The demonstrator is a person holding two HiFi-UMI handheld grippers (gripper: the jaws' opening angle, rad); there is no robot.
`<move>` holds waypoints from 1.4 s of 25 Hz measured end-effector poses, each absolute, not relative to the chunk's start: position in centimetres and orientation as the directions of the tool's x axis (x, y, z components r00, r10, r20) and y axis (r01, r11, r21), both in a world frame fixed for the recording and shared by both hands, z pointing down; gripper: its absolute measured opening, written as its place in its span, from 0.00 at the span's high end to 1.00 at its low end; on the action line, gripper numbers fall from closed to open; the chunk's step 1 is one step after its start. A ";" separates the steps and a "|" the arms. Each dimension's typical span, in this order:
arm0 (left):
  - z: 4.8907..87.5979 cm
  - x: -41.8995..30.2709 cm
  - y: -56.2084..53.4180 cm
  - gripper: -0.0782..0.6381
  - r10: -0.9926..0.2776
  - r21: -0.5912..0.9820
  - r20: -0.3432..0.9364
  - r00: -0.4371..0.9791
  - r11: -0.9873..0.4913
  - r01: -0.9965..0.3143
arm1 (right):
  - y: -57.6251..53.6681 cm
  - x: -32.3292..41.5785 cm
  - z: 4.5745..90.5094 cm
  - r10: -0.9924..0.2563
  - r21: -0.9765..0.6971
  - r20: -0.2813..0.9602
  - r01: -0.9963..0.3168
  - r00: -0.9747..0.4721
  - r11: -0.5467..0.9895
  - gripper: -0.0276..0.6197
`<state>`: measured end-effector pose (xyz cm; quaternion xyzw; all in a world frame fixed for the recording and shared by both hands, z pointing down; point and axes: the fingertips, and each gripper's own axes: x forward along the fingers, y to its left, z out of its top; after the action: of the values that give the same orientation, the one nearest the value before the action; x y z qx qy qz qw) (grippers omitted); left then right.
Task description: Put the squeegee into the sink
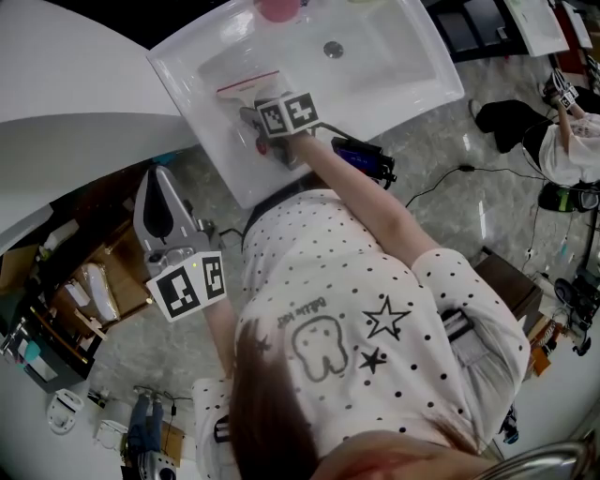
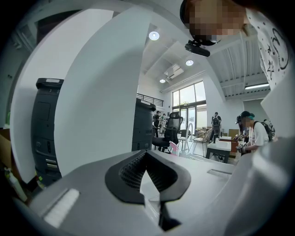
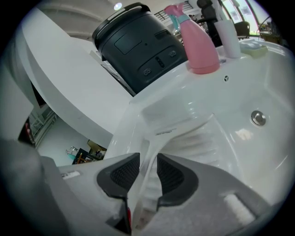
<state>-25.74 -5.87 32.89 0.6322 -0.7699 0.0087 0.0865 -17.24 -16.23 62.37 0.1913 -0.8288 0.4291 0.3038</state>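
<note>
The squeegee (image 1: 242,86) is clear plastic with a red strip along its blade. It lies in the left part of the white sink (image 1: 412,80). In the right gripper view its blade (image 3: 184,131) rests on the basin floor, and the handle runs back between my jaws. My right gripper (image 1: 251,124) (image 3: 148,159) reaches into the sink (image 3: 272,78), open; a thin gap shows between the pads and the handle. My left gripper (image 1: 159,187) (image 2: 146,156) hangs low at my left side, away from the sink, shut and empty.
A pink spray bottle (image 3: 198,44) (image 1: 278,9) stands on the sink's back rim next to a white bottle (image 3: 227,30). A black bin-like appliance (image 3: 138,41) sits behind the sink. The drain (image 1: 333,49) lies right of the squeegee. A curved white counter (image 1: 66,66) runs left.
</note>
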 end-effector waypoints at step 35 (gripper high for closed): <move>32.2 -23.8 -5.8 0.91 -0.977 0.092 0.128 -0.169 0.181 -0.979 | -19.4 -13.6 58.7 -0.243 -0.436 0.673 -0.640 -0.699 0.633 0.72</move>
<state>-23.79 -5.82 32.22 0.6399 -0.7643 0.0058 0.0791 -13.64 -19.42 58.70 0.2579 -0.8556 0.3423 0.2901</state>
